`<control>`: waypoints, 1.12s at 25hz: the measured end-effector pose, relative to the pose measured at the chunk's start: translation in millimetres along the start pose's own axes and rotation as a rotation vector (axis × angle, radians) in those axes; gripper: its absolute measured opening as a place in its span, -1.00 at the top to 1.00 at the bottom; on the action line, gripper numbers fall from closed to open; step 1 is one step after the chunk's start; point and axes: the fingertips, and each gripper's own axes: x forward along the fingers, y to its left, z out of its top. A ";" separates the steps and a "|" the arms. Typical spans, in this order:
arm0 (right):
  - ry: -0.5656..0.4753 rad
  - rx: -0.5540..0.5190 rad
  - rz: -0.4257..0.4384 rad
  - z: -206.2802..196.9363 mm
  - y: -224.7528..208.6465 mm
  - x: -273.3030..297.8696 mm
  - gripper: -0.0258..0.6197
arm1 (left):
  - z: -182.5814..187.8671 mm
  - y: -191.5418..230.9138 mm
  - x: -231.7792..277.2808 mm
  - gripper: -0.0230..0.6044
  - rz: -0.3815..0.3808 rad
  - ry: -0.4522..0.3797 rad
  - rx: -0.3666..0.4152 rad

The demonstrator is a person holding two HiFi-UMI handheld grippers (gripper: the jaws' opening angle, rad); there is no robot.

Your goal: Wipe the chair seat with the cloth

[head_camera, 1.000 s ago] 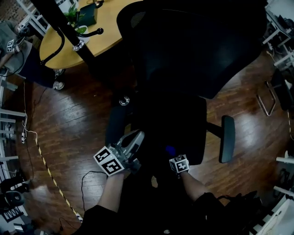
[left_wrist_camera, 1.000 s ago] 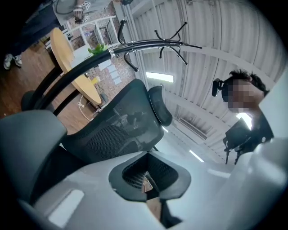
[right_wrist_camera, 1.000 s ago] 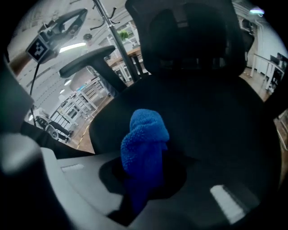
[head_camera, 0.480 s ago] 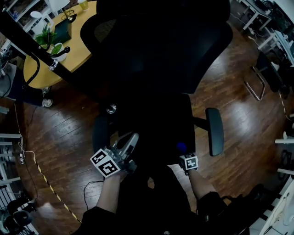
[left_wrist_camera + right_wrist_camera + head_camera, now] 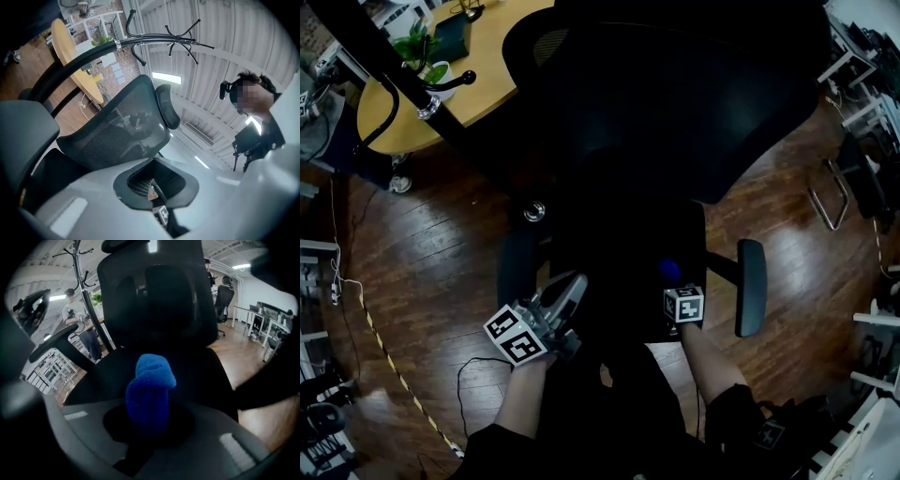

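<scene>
Low at the frame's centre, we clamp the blue cloth (image 5: 667, 270) in our right gripper (image 5: 673, 282) over the black office chair seat (image 5: 619, 248); lower left, our left gripper (image 5: 567, 289) sits at the seat's edge, jaws together, empty.

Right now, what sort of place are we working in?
Most likely an open-plan office: a black mesh office chair in front, a rounded wooden table with a coat stand beside it, and desks with a second chair further off.
</scene>
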 end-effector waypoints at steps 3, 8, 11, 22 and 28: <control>-0.024 -0.068 0.063 70.8 27.0 49.6 0.81 | 8.8 11.7 -8.6 0.96 0.031 -0.035 -0.011; -0.023 -0.204 0.179 154.0 103.9 124.7 0.81 | 12.1 31.0 -15.9 0.95 0.070 -0.064 -0.043; -0.007 -0.231 0.221 172.9 138.4 162.0 0.81 | 12.3 39.7 -14.5 0.96 0.077 -0.077 -0.069; 0.032 -0.231 0.193 154.2 132.3 200.8 0.81 | 9.9 47.8 -6.2 0.95 0.073 -0.031 -0.080; 0.045 -0.132 0.026 135.2 23.4 175.7 0.81 | 0.3 51.6 2.7 0.96 0.084 0.009 -0.085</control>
